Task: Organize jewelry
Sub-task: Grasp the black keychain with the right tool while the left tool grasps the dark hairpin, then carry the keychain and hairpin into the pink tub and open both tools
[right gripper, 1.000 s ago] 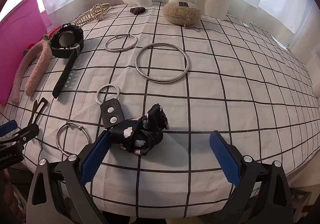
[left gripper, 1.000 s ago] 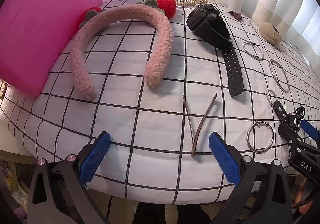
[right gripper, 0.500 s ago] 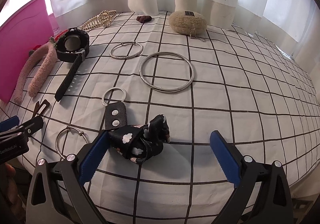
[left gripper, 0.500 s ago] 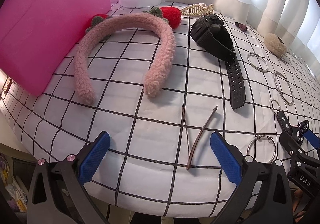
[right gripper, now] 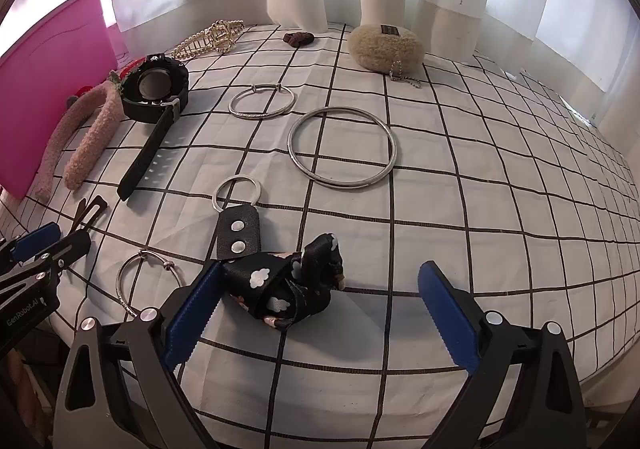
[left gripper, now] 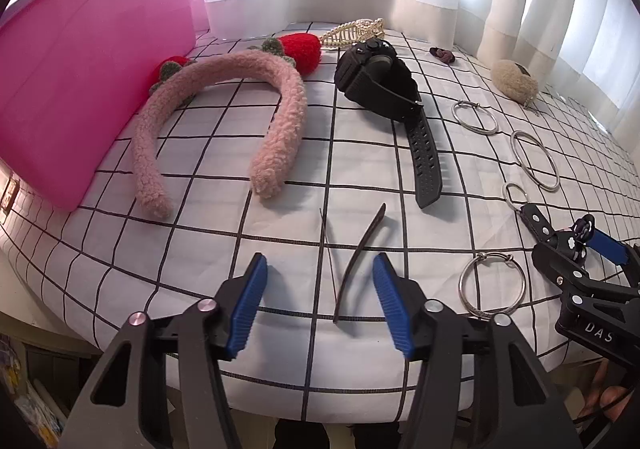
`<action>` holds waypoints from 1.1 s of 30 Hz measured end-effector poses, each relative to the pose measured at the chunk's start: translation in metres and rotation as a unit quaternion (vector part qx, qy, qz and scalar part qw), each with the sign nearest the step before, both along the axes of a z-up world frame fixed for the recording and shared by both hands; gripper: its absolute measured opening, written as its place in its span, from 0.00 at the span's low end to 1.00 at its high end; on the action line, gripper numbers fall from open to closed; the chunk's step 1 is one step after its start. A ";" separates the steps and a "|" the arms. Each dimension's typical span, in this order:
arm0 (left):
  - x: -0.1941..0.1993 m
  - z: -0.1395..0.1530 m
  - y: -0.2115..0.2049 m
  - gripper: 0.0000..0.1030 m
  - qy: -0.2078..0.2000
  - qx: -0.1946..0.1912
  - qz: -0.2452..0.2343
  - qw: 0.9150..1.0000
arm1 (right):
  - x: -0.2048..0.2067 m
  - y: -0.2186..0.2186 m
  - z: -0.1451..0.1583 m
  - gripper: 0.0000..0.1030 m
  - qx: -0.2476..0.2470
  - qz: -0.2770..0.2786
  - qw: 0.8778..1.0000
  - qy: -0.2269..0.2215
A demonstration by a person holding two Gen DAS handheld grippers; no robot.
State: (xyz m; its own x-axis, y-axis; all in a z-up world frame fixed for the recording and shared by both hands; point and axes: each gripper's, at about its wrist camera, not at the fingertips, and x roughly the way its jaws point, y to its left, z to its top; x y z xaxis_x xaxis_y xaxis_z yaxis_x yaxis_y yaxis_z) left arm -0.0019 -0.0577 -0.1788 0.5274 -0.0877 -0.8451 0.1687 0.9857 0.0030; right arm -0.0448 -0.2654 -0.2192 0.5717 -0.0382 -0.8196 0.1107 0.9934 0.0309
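My left gripper point(left gripper: 320, 301) is open, its blue fingers either side of the near end of a thin dark hair clip point(left gripper: 352, 269) lying on the checked cloth. My right gripper point(right gripper: 316, 313) is open around a black patterned strap keychain point(right gripper: 288, 285) with a key ring point(right gripper: 237, 193). A small silver hoop point(left gripper: 491, 285) lies between the grippers. A pink fuzzy headband point(left gripper: 224, 105), a black watch point(left gripper: 380, 77), a silver bangle point(right gripper: 262, 101) and a large silver ring point(right gripper: 342, 147) lie further back.
A pink bin point(left gripper: 80, 61) stands at the left. A pearl hair claw point(right gripper: 212, 39), a dark scrunchie point(right gripper: 298, 37) and a beige fuzzy pouch point(right gripper: 384, 47) lie near the white curtain at the back. The table edge point(left gripper: 280, 401) is right below the grippers.
My left gripper's jaws have narrowed and it has moved forward over the hair clip's near end. My right gripper has edged forward toward the strap keychain.
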 end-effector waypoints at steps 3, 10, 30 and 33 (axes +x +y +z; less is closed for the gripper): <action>-0.002 0.002 -0.006 0.14 -0.001 0.001 -0.015 1.000 | -0.003 0.004 0.003 0.74 -0.002 0.014 1.000 -0.008; -0.001 0.001 -0.005 0.11 0.003 -0.011 -0.017 1.000 | -0.004 0.006 0.008 0.44 0.008 0.031 0.999 -0.015; -0.007 0.084 0.031 0.11 -0.034 -0.061 -0.006 0.998 | -0.012 0.023 0.087 0.41 0.071 0.058 0.994 -0.051; -0.007 0.105 0.046 0.11 -0.042 -0.069 0.002 0.997 | -0.011 0.036 0.109 0.41 0.079 0.071 0.992 -0.064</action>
State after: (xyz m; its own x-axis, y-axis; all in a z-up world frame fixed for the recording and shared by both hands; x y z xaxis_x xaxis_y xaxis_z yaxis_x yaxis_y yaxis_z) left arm -0.0084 -0.0121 -0.0741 0.5961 -0.1977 -0.7782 0.1706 0.9783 -0.1178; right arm -0.0554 -0.2289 -0.1101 0.6624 0.1729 -0.7289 -0.0447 0.9804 0.1919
